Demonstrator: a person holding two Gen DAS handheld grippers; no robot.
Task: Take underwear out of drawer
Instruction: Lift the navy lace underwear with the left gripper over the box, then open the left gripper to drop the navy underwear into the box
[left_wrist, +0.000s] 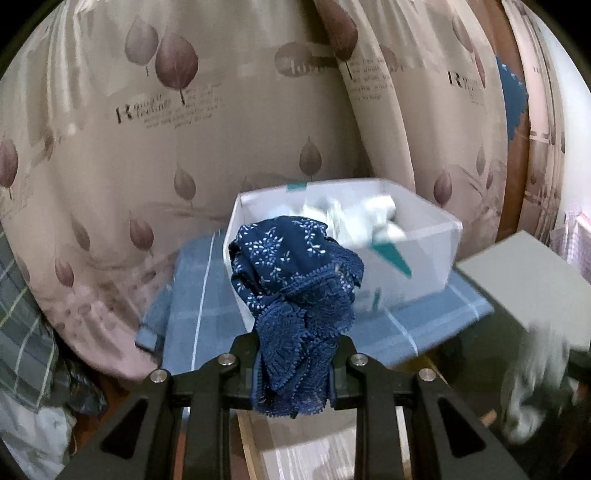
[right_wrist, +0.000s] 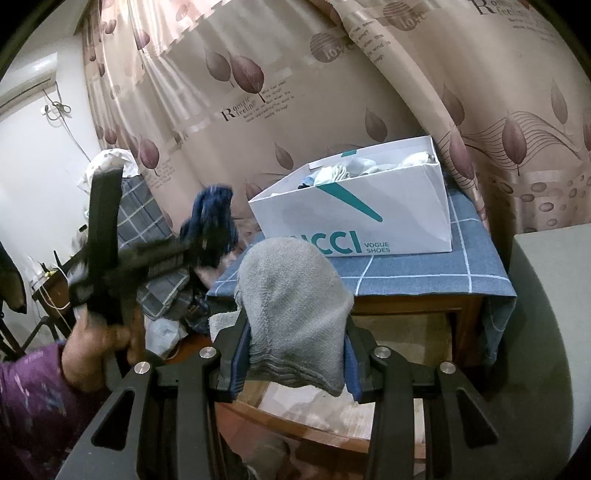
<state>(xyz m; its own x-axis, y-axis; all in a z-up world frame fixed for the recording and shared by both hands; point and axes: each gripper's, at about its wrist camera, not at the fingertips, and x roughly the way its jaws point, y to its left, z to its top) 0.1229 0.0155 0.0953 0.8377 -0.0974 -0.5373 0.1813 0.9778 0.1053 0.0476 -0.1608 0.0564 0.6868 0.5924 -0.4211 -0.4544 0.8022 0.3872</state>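
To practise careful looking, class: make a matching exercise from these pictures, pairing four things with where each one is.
Things:
1. navy lace underwear
2. grey sock
3. white shoe box
4. leaf-print curtain

Places:
A. on the blue checked cloth
B. between the right gripper jaws
C. behind the box
D. between the left gripper jaws

Pairs: 1-D, 2-B, 3-A, 4-C

"VOGUE SHOES" on the white box (right_wrist: 388, 218); "Romantic feeling", "love" on the curtain (right_wrist: 295, 92)
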